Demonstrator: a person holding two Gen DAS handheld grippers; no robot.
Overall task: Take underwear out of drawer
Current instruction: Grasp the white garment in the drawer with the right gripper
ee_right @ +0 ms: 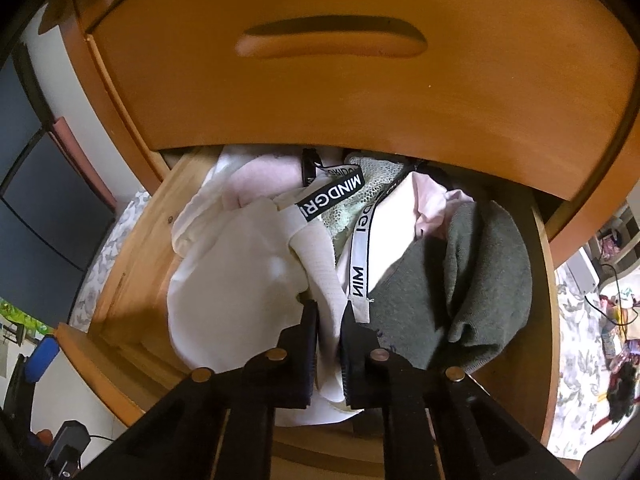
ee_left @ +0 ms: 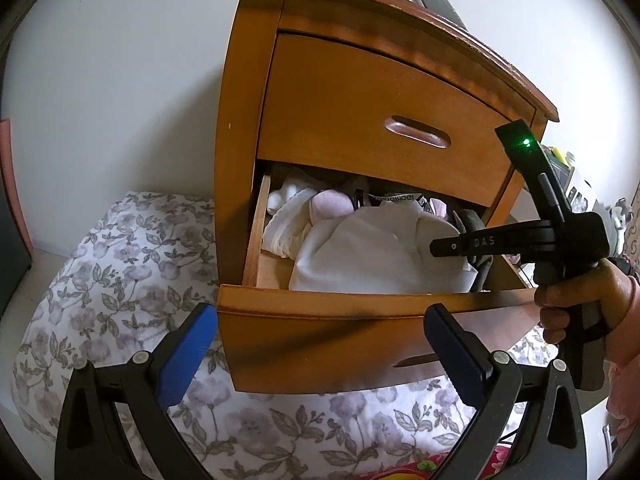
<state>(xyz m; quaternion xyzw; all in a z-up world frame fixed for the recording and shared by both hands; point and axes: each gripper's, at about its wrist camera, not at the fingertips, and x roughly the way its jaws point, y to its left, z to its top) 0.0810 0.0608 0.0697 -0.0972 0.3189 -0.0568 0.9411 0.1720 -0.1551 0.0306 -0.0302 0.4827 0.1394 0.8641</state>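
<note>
Your right gripper (ee_right: 329, 320) points down into the open lower drawer (ee_left: 340, 300) of the wooden nightstand (ee_left: 248, 120), and its two black fingers (ee_right: 308, 344) are pinched together on a fold of white ribbed underwear (ee_right: 320, 272). The fabric runs up between the pads and bulges out beneath them, so the cloth is clamped, not just touched.

That white piece lies in the middle of the drawer, on top of the heap. Its black waistband with white lettering (ee_right: 332, 196) sits toward the back of the drawer, under the edge of the closed upper drawer (ee_left: 360, 96). A white band with black lettering (ee_right: 360, 264) runs just beside your right finger. A grey knitted garment (ee_right: 472, 288) fills the drawer's right side, touching the white piece. Pale pink cloth (ee_right: 256, 184) and a light green lace piece (ee_right: 372, 184) lie farther back.

Your left gripper (ee_left: 320, 344) hangs in front of the drawer's front panel, outside it, with its blue-padded fingers (ee_left: 184, 356) spread wide apart and nothing between them. Below the nightstand lies a floral bedspread (ee_left: 120, 264). Your right hand (ee_left: 576, 300) grips the handle at the drawer's right corner.
</note>
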